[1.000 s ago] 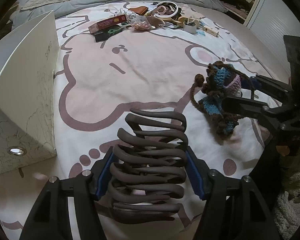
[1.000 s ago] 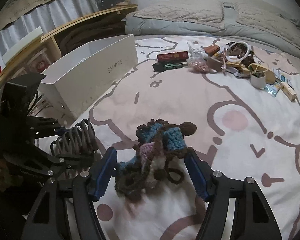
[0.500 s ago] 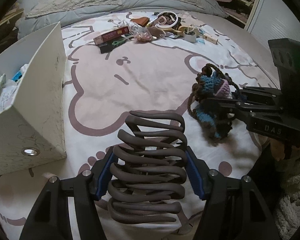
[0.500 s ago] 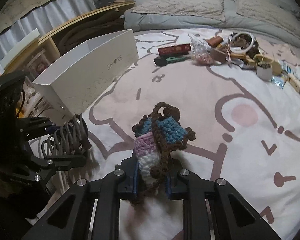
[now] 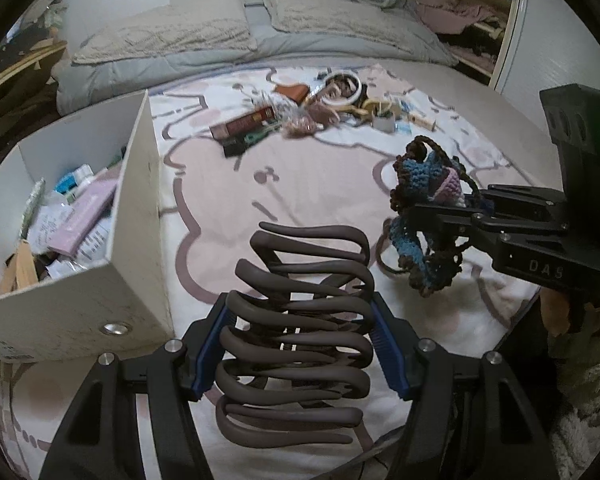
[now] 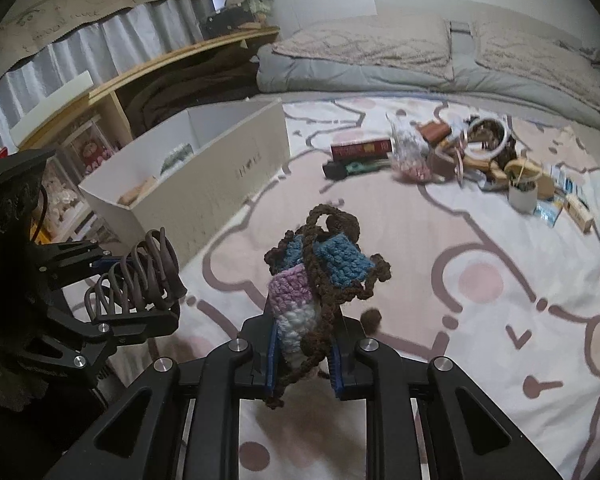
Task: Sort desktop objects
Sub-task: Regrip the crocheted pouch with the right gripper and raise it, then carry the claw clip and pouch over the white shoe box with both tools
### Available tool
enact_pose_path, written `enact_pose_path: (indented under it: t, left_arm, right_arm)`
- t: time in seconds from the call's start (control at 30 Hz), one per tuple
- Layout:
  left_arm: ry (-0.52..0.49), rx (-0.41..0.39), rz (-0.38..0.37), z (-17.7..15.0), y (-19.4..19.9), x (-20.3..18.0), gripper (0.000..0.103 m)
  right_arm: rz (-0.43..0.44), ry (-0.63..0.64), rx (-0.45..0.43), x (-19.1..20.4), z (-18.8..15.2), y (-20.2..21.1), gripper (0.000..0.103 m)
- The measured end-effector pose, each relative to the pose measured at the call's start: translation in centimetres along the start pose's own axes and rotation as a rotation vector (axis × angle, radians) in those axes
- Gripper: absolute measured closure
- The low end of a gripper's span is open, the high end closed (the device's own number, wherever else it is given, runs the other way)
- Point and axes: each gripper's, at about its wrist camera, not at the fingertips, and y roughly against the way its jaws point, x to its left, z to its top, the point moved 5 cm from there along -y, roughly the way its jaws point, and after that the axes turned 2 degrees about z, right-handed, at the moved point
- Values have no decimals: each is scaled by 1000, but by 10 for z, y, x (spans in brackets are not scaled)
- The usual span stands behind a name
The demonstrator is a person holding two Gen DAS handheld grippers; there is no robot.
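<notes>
**Crochet pouch and hair claw held above a cartoon bedsheet**

Crochet pouch (image 6: 320,280), blue, lilac, white and brown, is clamped in the right tool (image 6: 302,354), whose jaws are nearly closed on it, above the bed. The left tool (image 5: 298,344) stands about half open, its pads pressed on a brown wavy hair claw (image 5: 300,320). The bed (image 5: 300,168) wears a white sheet with pink cartoon outlines. A white box (image 5: 100,280) of packets sits on the left. Small clutter (image 6: 460,152) lies near the grey duvet (image 6: 380,64). A wooden shelf (image 6: 140,76) lines the wall under a curtain.
</notes>
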Motion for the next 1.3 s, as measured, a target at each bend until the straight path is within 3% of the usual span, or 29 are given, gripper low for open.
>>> enact_pose_path:
  t: [0.37,0.63,1.07,1.3]
  left_arm:
    - [58,-94,60,26,27,21,38]
    - [128,-166,187,53,55,59,38]
    - [185,-226,323,96,86,106,38]
    - [288,-233,362,118,85,145,37]
  right_arm:
    - [7,43,-77,16,33,19,82]
    - [39,87,-125,25,65,28,82]
    - [70,258,-197,62,141,38,82]
    - [112,318,-197,82,183,34,82]
